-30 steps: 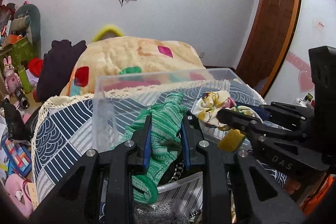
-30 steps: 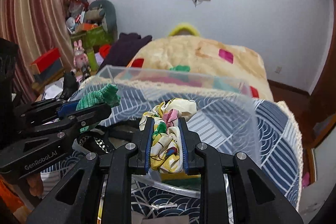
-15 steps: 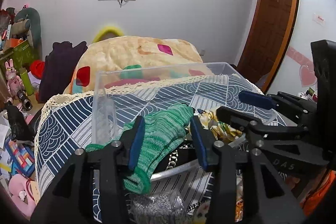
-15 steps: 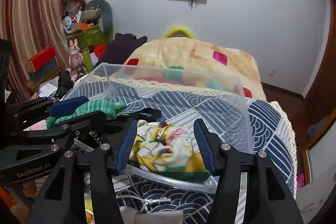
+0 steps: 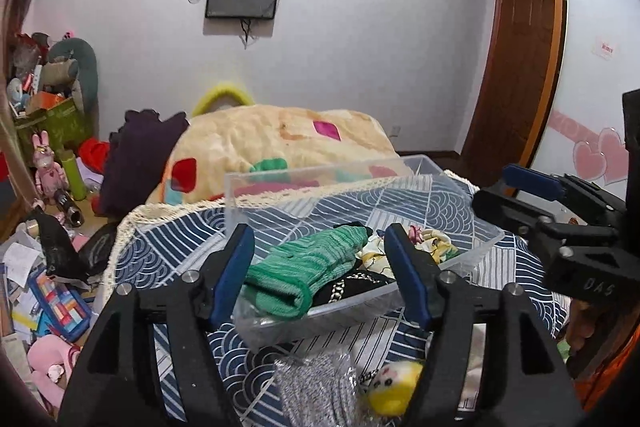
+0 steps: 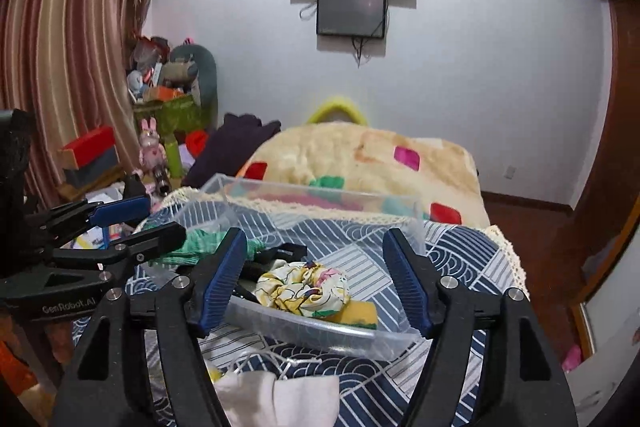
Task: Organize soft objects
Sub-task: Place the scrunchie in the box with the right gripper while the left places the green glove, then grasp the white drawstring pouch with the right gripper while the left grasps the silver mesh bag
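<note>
Green knit sock lies in the clear plastic bin, long axis running near-left to far-right, beside the floral scrunchie. Left gripper and right gripper: jaws spread wide, empty, flanking these items without contact, above the bin's near edge.

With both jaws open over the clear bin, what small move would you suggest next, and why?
Probably draw the left gripper back and down toward the grey knit on the bedspread. The green sock and floral cloth already lie loose in the bin, both grippers are open and empty, and that piece is still outside it.
</note>
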`<state>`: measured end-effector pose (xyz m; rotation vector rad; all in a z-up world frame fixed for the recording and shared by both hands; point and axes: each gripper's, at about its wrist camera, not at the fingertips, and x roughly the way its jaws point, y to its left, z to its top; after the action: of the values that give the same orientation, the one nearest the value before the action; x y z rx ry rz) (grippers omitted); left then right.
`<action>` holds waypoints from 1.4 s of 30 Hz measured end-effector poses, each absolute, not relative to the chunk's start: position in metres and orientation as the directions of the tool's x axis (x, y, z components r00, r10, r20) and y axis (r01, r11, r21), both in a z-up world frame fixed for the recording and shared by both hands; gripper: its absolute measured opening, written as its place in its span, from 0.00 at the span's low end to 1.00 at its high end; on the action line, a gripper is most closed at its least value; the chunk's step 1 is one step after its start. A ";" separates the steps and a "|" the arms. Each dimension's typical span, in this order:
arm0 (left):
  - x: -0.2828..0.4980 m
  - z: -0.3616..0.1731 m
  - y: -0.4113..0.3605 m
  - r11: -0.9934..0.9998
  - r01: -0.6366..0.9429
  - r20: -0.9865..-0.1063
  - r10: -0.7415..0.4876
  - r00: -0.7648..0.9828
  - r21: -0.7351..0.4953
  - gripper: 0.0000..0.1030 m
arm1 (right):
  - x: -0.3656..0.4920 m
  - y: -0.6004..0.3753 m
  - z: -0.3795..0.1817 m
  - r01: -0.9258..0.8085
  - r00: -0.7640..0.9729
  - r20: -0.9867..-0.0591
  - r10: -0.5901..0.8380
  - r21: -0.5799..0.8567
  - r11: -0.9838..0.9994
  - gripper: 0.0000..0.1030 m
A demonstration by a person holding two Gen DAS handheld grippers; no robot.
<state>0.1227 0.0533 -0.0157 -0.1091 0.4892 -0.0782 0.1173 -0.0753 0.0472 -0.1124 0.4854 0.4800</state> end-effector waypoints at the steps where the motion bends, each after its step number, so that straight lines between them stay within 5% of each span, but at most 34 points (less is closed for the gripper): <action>1: 0.119 -0.014 0.054 0.992 0.046 -0.458 -0.097 0.884 -0.120 0.67 | 0.113 -0.077 0.049 -0.468 0.782 -0.464 0.417 0.005 0.884 0.66; 9: 0.084 -0.024 0.058 0.993 0.035 -0.451 -0.084 0.888 -0.116 0.74 | 0.090 -0.090 0.040 -0.469 0.783 -0.451 0.429 0.026 0.883 0.73; 30: 0.071 -0.116 0.048 0.989 0.022 -0.636 -0.112 0.764 -0.147 0.74 | 0.075 -0.087 -0.045 -0.483 0.634 -0.613 0.471 0.163 0.861 0.72; 38: 0.072 -0.124 0.044 0.983 0.063 -0.636 -0.160 0.755 -0.173 0.40 | 0.074 -0.089 -0.052 -0.477 0.623 -0.634 0.458 0.156 0.865 0.24; 42: 0.068 -0.122 0.040 0.986 0.082 -0.628 -0.156 0.762 -0.145 0.32 | 0.072 -0.095 -0.051 -0.467 0.634 -0.629 0.450 0.152 0.871 0.11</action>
<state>0.0679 0.0405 -0.1220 -0.1116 0.6923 -0.1297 0.0724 -0.0946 -0.0510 -0.0256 0.7123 0.5241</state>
